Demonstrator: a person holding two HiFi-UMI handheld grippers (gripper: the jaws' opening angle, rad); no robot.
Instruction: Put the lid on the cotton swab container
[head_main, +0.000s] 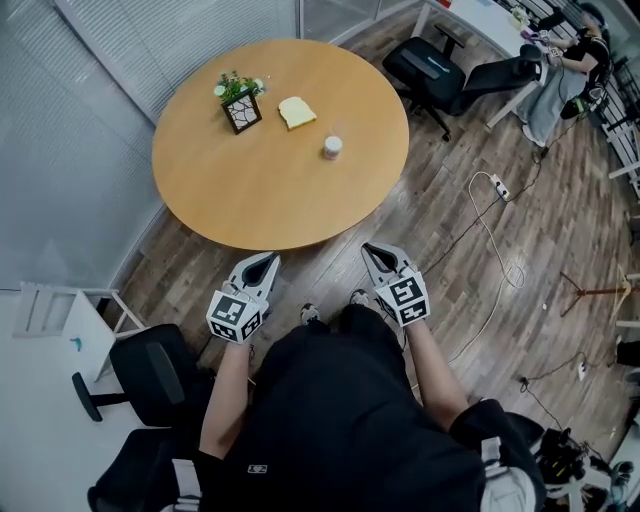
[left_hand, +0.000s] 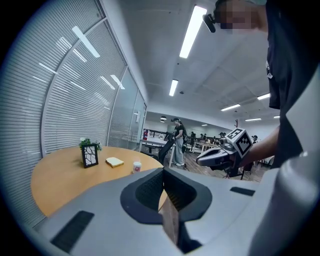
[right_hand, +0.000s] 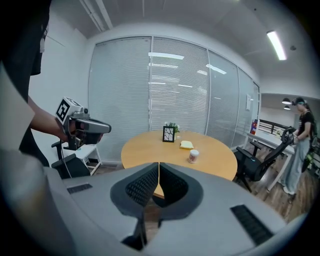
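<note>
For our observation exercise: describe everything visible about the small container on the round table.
The container is a small, pale, round tub with a reddish band on its side. It stands upright on the wooden table, beside the yellow pad but apart from it. Too small to tell whether lidded.

Office — blinds (head_main: 190, 40), swivel chairs (head_main: 440, 72)

no legible text, container (head_main: 332, 147) label unreadable

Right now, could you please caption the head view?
Left gripper and right gripper, both shut, held short of the round table bearing the cotton swab container.
</note>
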